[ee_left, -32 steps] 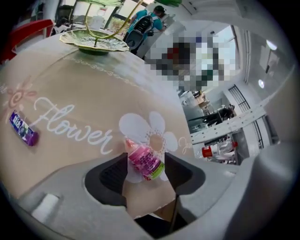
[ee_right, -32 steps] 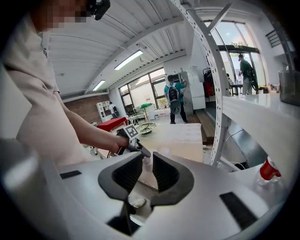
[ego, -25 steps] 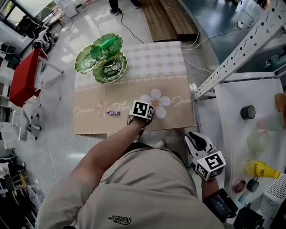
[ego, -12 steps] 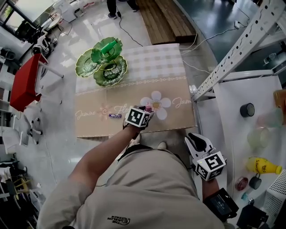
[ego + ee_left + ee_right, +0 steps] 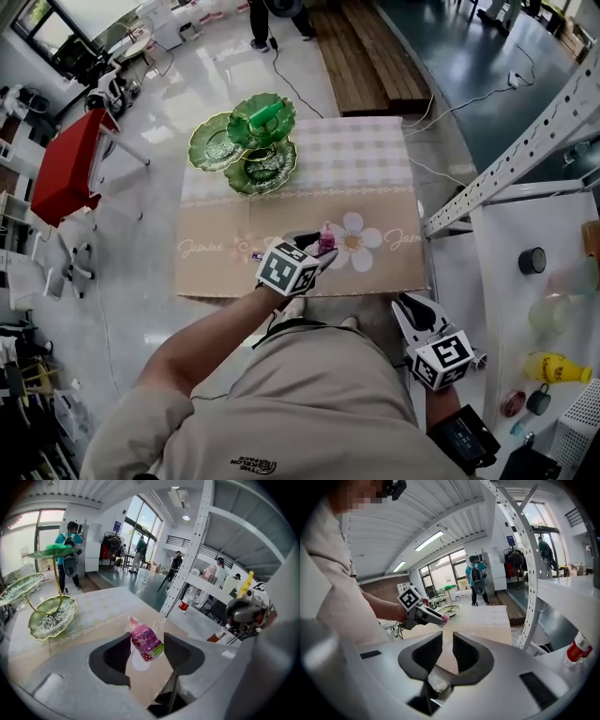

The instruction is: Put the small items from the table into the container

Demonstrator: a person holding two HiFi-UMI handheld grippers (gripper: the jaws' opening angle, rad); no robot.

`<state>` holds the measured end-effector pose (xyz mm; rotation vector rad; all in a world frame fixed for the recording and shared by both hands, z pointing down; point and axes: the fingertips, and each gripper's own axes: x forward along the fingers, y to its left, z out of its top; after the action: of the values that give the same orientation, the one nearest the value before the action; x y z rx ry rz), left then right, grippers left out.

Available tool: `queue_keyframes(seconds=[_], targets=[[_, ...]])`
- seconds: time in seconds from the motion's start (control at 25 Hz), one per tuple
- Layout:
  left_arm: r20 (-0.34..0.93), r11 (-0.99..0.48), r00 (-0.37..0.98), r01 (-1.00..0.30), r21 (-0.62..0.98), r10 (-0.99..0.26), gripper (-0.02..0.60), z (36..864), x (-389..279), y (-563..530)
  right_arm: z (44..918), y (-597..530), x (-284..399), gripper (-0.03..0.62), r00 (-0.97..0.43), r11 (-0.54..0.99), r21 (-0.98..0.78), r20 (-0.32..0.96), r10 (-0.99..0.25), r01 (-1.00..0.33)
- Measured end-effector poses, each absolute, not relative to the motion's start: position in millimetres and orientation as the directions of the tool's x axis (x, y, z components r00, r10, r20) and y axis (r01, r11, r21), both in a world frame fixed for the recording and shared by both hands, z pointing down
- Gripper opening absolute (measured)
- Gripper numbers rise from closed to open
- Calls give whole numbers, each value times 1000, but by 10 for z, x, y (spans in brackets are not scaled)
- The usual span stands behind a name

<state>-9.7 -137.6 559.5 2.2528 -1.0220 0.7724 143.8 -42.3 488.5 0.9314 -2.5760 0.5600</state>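
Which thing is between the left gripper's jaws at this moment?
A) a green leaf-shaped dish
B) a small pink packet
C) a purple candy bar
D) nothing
B: in the left gripper view, the left gripper has its jaws pressed on a small pink packet, held above the table.

Tablecloth [image 5: 375, 197]: pale beige checks on far half, tan on near half, faint script lettering. White daisy [image 5: 354, 242], yellow centre. Tiered dish [image 5: 246, 141]: glossy green, leaf-veined. Packet [image 5: 146, 643]: pink, green-and-white print. Left gripper [image 5: 319, 246], right gripper [image 5: 447, 641]: grey, black-and-white square markers. Chair [image 5: 61, 178] red. Bottle [image 5: 558, 367] yellow.
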Motion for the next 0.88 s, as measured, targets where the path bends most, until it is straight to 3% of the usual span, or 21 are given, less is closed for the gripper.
queue_keyframes(seconds=[0.56,0.88], targets=[[538,-653,572,-756,52,-619,225,4087,-1321,-1850,4853,-517,675,77,-716,705,-231,449,-534,-671],[509,-646,536,-761,-54,-674,224,3683,-1903,-2468,4815,-508,530,77,-670,660,-211,453,-588,-721]])
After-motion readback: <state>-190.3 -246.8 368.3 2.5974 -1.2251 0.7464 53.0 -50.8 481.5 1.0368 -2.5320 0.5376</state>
